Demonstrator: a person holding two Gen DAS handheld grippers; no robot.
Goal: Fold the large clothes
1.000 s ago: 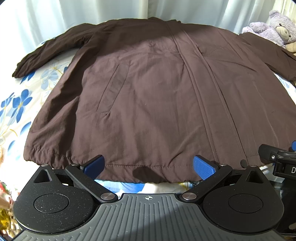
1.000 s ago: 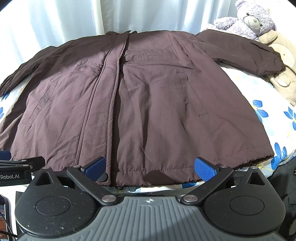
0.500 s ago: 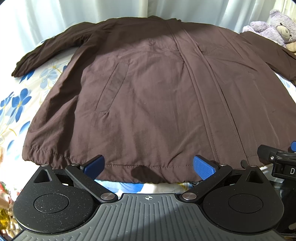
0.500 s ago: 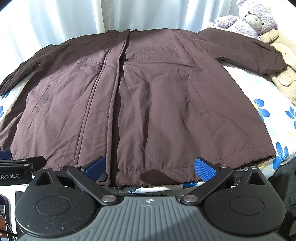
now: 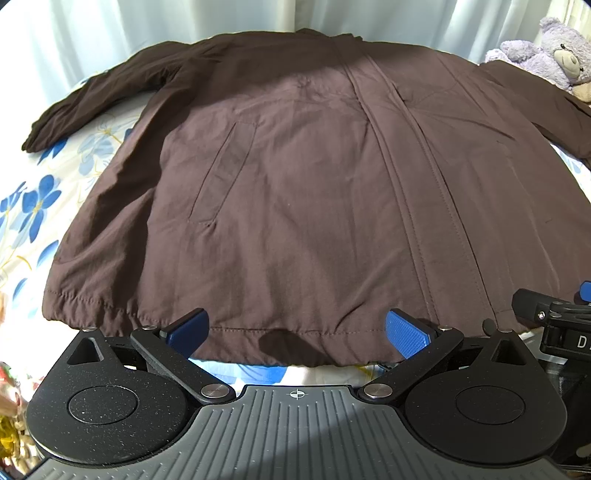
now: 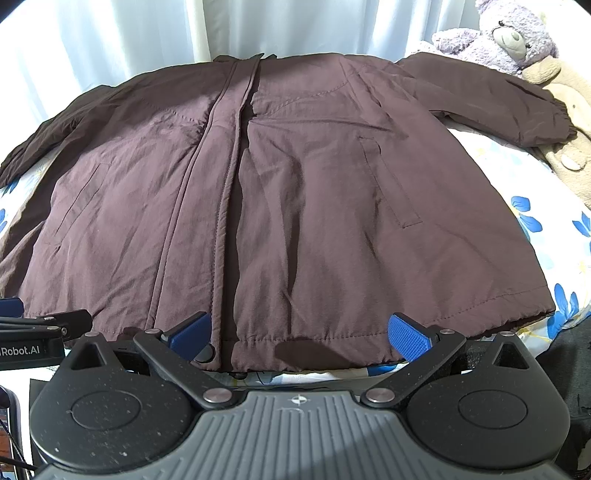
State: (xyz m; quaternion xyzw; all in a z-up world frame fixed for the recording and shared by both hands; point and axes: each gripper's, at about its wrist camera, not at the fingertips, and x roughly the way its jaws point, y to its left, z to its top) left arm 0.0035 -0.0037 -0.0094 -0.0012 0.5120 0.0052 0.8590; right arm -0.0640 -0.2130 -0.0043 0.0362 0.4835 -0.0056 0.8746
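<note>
Brown jacket (image 5: 314, 192) lay flat, front up, sleeves spread, on the floral bedsheet (image 5: 33, 206). We held the left gripper (image 5: 295, 332) and right gripper (image 6: 301, 334) wide apart at its hem, possibly just clear of it; purple teddy (image 6: 506, 33) sat behind the right sleeve

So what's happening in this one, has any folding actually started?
Not yet. A dark brown jacket lies spread flat, front up, on a bed with a blue-flowered sheet, both sleeves out to the sides. The left gripper and right gripper are both open and hover side by side at the jacket's bottom hem, holding nothing. A purple teddy bear and a beige soft toy sit at the far right corner.
</note>
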